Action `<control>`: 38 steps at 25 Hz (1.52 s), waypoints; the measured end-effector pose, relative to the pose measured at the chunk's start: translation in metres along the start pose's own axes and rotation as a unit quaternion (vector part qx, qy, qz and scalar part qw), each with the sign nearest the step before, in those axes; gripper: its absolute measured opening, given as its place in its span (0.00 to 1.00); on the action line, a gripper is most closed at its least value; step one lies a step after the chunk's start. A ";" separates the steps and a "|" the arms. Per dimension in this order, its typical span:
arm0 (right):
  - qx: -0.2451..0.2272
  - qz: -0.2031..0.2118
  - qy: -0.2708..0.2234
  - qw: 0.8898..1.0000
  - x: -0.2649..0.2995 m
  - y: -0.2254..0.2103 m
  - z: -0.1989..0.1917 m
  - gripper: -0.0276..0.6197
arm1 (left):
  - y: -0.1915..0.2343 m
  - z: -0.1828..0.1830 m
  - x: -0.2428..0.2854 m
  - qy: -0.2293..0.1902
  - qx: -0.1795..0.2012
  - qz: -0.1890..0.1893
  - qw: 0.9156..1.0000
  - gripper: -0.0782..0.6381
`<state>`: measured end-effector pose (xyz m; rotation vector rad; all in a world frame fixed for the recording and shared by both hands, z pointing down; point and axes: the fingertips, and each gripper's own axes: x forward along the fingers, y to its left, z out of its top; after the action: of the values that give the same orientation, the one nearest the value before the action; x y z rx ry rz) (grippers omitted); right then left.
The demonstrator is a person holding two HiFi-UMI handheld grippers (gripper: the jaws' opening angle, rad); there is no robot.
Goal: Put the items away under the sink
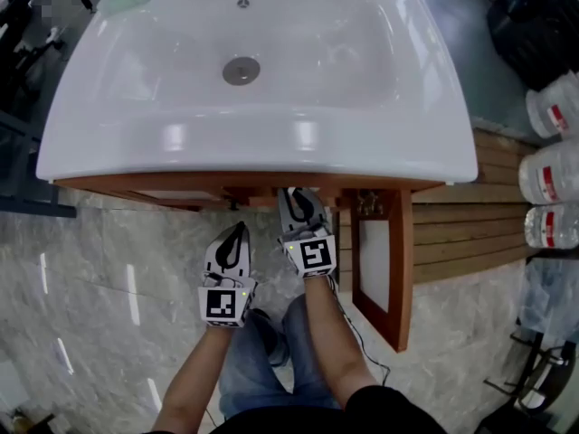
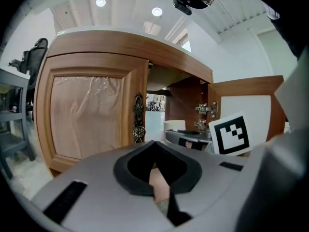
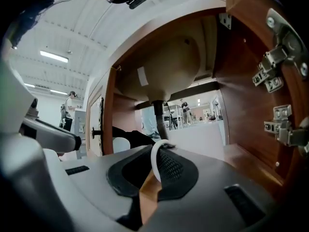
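The white sink (image 1: 90, 107) tops a wooden cabinet whose right door (image 1: 387, 274) stands open. My right gripper (image 1: 299, 199) reaches level into the opening under the basin. Its jaws are shut on a small thing with a white curved rim and dark mesh (image 3: 164, 164); what it is I cannot tell. My right gripper (image 3: 157, 153) faces the drain pipe (image 3: 158, 112) and the cabinet floor (image 3: 246, 161). My left gripper (image 1: 239, 231) hangs in front of the cabinet, left of the right one. In its own view the left gripper (image 2: 155, 145) is shut with nothing seen between the jaws.
The closed left door (image 2: 91, 115) with its ornate handle (image 2: 139, 122) is ahead of the left gripper. Door hinges (image 3: 276, 66) sit on the cabinet's right wall. Large water bottles (image 1: 554, 174) stand on wooden slats (image 1: 452, 233) to the right. The person's legs (image 1: 289, 360) are below.
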<state>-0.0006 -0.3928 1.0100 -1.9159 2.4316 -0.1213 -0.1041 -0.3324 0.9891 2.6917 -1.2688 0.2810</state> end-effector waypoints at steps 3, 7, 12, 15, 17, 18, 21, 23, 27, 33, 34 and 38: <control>-0.004 -0.013 0.001 1.000 0.006 -0.001 -0.007 0.09 | 0.000 -0.011 0.000 0.015 0.009 -0.010 1.000 0.12; -0.005 -0.030 0.021 0.999 0.004 -0.001 -0.009 0.12 | 0.002 -0.008 -0.001 0.024 0.001 -0.012 1.000 0.12; 0.012 -0.068 0.070 0.995 -0.021 -0.004 -0.011 0.15 | 0.007 0.012 -0.012 0.035 0.002 -0.008 0.999 0.12; 0.010 -0.089 0.115 0.989 -0.048 -0.002 -0.008 0.15 | 0.003 0.029 -0.023 0.046 0.007 -0.012 0.999 0.12; 0.010 -0.103 0.146 0.984 -0.070 0.001 -0.001 0.10 | -0.004 0.042 -0.032 0.058 0.002 -0.019 0.998 0.12; 0.015 -0.107 0.158 0.982 -0.078 0.004 0.006 0.08 | -0.006 0.051 -0.037 0.064 -0.001 -0.019 0.998 0.12; 0.034 -0.103 0.181 0.978 -0.096 0.025 0.040 0.06 | -0.009 0.087 -0.057 0.078 -0.007 -0.016 0.997 0.12; 0.042 -0.096 0.192 0.976 -0.106 0.040 0.069 0.06 | -0.013 0.114 -0.072 0.083 -0.004 -0.014 0.996 0.12; 0.046 -0.085 0.189 0.977 -0.123 0.056 0.148 0.06 | -0.022 0.174 -0.104 0.084 -0.017 -0.005 0.996 0.12; 0.012 -0.056 0.179 0.982 -0.146 0.068 0.284 0.06 | -0.029 0.283 -0.150 0.069 -0.045 0.009 0.997 0.12; 0.006 -0.056 0.173 0.983 -0.151 0.065 0.309 0.06 | -0.031 0.300 -0.157 0.066 -0.042 0.010 0.997 0.12; -0.022 -0.061 0.137 0.988 -0.171 0.054 0.410 0.06 | -0.038 0.363 -0.176 0.044 -0.023 0.014 0.999 0.12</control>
<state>0.0207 -0.2279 0.5946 -2.1996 2.4962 -0.3602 -0.1472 -0.2559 0.5932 2.5942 -1.2725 0.3636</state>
